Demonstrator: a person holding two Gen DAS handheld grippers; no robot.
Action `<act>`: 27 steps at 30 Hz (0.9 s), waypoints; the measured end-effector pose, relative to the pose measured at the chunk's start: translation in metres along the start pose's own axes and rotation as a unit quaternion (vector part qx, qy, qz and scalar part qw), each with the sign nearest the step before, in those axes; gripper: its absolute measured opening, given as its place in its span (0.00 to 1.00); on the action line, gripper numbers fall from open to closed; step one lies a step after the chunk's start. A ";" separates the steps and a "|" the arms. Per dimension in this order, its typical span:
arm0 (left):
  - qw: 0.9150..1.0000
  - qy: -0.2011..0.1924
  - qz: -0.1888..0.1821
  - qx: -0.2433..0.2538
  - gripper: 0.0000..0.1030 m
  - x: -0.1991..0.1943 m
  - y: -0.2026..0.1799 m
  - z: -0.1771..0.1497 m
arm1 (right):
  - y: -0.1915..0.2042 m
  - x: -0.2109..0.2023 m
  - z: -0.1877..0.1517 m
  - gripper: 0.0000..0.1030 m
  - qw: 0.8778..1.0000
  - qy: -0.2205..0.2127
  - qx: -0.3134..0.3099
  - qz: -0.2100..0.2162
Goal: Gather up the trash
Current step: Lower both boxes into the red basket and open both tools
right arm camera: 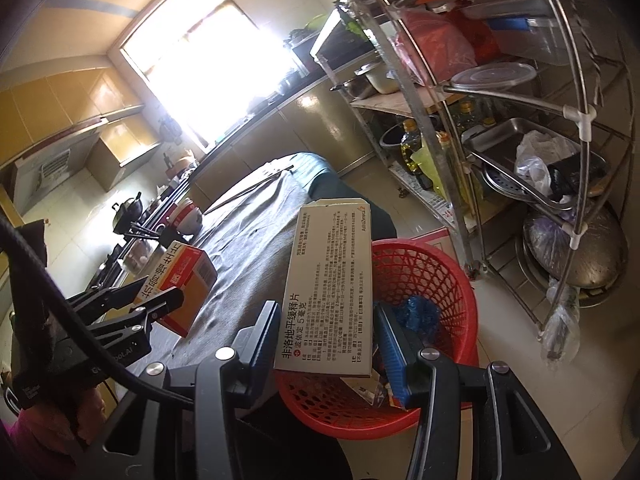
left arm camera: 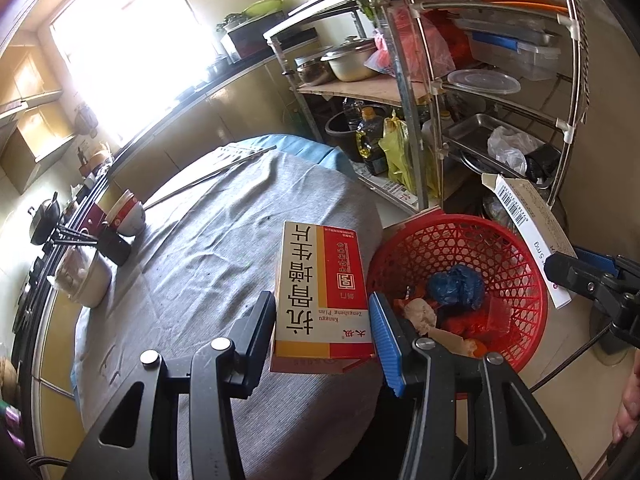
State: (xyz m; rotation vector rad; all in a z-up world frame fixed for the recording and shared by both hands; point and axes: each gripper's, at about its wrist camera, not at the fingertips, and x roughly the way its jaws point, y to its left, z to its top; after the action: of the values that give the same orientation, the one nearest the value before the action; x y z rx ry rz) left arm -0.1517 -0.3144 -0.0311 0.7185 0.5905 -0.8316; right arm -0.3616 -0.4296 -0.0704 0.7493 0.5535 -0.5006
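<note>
Kitchen bench under grey cloth, red mesh wastebasket beside its edge. Right gripper clamped on white medicine box, long axis pointing forward, directly above basket. Left gripper pinching red-and-white medicine box, over bench edge, farther left of basket.

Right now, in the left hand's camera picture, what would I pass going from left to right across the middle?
Black kettle → red and white bowl → grey tablecloth → red and yellow box held in the left gripper → red basket → white box held by the right gripper.
</note>
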 end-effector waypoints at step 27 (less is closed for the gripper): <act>0.999 0.004 -0.030 0.040 0.49 0.027 -0.039 0.008 | -0.031 0.012 -0.005 0.50 0.999 0.012 0.041 -0.014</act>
State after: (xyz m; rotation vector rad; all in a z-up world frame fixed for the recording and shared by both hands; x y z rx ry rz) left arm -0.1672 -0.3504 -0.0580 0.7791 0.5909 -0.9126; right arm -0.3724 -0.4480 -0.0957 0.8266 0.5690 -0.5433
